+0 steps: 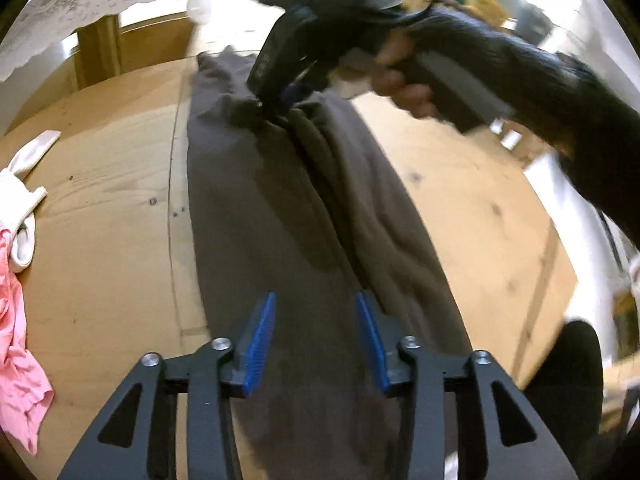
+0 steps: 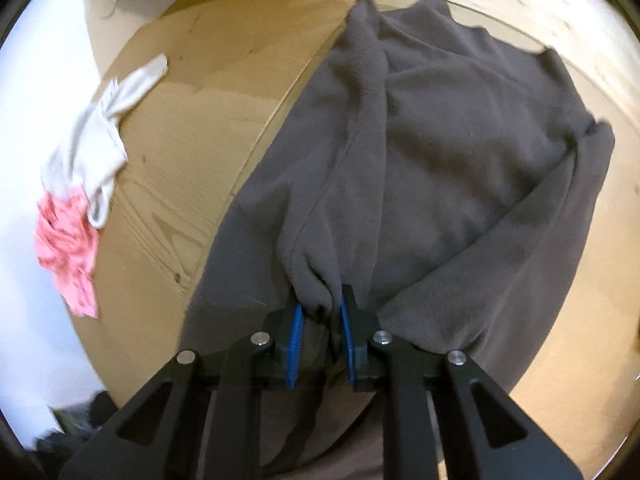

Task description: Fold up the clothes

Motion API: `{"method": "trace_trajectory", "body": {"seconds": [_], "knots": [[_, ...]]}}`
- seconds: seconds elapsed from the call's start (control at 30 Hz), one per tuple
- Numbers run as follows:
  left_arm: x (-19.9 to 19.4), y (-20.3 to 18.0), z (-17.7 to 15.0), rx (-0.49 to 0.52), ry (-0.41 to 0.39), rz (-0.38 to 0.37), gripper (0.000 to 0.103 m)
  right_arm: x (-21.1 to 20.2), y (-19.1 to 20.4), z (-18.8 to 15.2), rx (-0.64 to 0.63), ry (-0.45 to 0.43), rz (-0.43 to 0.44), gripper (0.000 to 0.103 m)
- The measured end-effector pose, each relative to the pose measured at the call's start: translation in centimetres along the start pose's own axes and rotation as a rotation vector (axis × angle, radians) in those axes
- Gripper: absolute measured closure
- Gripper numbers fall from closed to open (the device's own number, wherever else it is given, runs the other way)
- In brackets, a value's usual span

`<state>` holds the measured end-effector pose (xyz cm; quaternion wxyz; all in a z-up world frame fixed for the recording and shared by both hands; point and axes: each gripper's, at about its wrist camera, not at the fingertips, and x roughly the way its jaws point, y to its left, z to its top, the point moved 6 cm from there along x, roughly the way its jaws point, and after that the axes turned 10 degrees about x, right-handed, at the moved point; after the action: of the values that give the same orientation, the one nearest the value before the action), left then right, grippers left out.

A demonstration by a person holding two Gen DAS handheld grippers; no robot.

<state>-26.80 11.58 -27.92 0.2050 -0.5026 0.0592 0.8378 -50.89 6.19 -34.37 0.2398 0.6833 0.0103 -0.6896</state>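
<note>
Left tool (image 1: 316, 322), blue pads apart, poised above a dark grey garment (image 1: 280, 208) spread lengthwise on the wooden surface (image 1: 108, 208). At the garment's far end the right tool (image 1: 272, 98), held by a hand (image 1: 404, 80), apparently pinches a bunched fold; motion blur obscures this. White cloth (image 1: 20, 196) and pink cloth (image 1: 16, 344) lie at left.

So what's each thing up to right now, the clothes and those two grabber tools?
Brown fleece top: spread on the wooden table, one fold pinched up.
Right gripper: shut on that fold.
Left gripper: open, holding nothing, above the top.
White garment: crumpled, unfolded.
Pink garment: crumpled, unfolded.
</note>
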Motion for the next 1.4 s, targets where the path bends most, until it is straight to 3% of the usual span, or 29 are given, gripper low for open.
{"method": "trace_trajectory", "body": {"seconds": [0.07, 0.23, 0.33, 0.47, 0.5, 0.53, 0.63, 0.7, 0.73, 0.8, 0.87, 0.93, 0.97, 1.03, 1.13, 1.27, 1.37, 1.4], "knots": [[2.0, -0.4, 0.5, -0.002, 0.034, 0.063, 0.059, -0.1, 0.4, 0.3, 0.029, 0.002, 0.041, 0.087], [4.6, 0.2, 0.7, -0.070, 0.058, 0.110, 0.056, -1.4, 1.0, -0.7, 0.121, 0.008, 0.194, 0.088], [4.9, -0.3, 0.3, -0.049, 0.052, 0.138, 0.047, -1.6, 0.7, -1.0, 0.106, 0.005, 0.192, 0.088], [4.8, -0.4, -0.1, -0.002, 0.045, 0.166, 0.045, -2.4, -1.1, -1.0, 0.128, 0.007, 0.213, 0.088], [4.7, -0.3, -0.2, 0.004, 0.043, 0.168, 0.048, -2.4, -1.3, -1.0, 0.142, 0.011, 0.232, 0.088], [4.6, -0.2, -0.3, 0.010, 0.041, 0.170, 0.064, -2.5, -1.6, -0.9, 0.156, 0.015, 0.251, 0.088], [4.3, 0.1, -0.6, 0.029, 0.035, 0.175, 0.093, -3.3, -1.8, -0.6, 0.166, 0.018, 0.283, 0.088], [3.7, 0.6, -0.7, -0.013, 0.007, 0.115, 0.092, -3.5, -1.7, -0.2, 0.136, -0.020, 0.255, 0.088], [3.6, 0.9, -0.8, -0.029, -0.003, 0.095, 0.086, -3.4, -1.8, 0.0, 0.120, -0.039, 0.219, 0.088], [3.9, 0.5, -1.1, -0.002, 0.009, 0.084, 0.074, -3.2, -2.4, -0.2, 0.135, -0.017, 0.200, 0.085], [4.0, 0.2, -1.3, 0.014, 0.022, 0.067, 0.073, -3.0, -3.0, -0.3, 0.150, 0.002, 0.186, 0.084], [2.5, 0.5, -1.4, -0.030, -0.005, -0.001, 0.072, -6.4, -3.9, -0.9, 0.166, -0.086, 0.266, 0.074], [1.5, 0.7, -1.3, -0.052, -0.028, -0.036, 0.072, -8.4, -4.7, -1.5, 0.182, -0.146, 0.301, 0.064], [-0.4, 1.4, -0.7, -0.041, -0.084, -0.027, 0.065, -12.4, -6.4, -2.7, 0.211, -0.261, 0.363, 0.062], [-0.8, 3.2, -1.0, 0.004, -0.080, 0.018, 0.059, -12.1, -7.7, -7.9, 0.165, -0.286, 0.166, 0.069], [2.4, 3.1, -2.1, 0.042, 0.040, -0.023, 0.061, -7.5, -6.3, -15.0, 0.087, -0.181, 0.113, 0.072], [3.2, 1.3, -2.9, 0.182, 0.050, 0.056, 0.058, -4.3, -4.5, -18.7, 0.017, -0.126, 0.064, 0.072], [3.3, 1.0, -3.1, 0.184, 0.047, 0.058, 0.058, -4.4, -4.1, -19.2, -0.019, -0.142, 0.014, 0.072]]}}
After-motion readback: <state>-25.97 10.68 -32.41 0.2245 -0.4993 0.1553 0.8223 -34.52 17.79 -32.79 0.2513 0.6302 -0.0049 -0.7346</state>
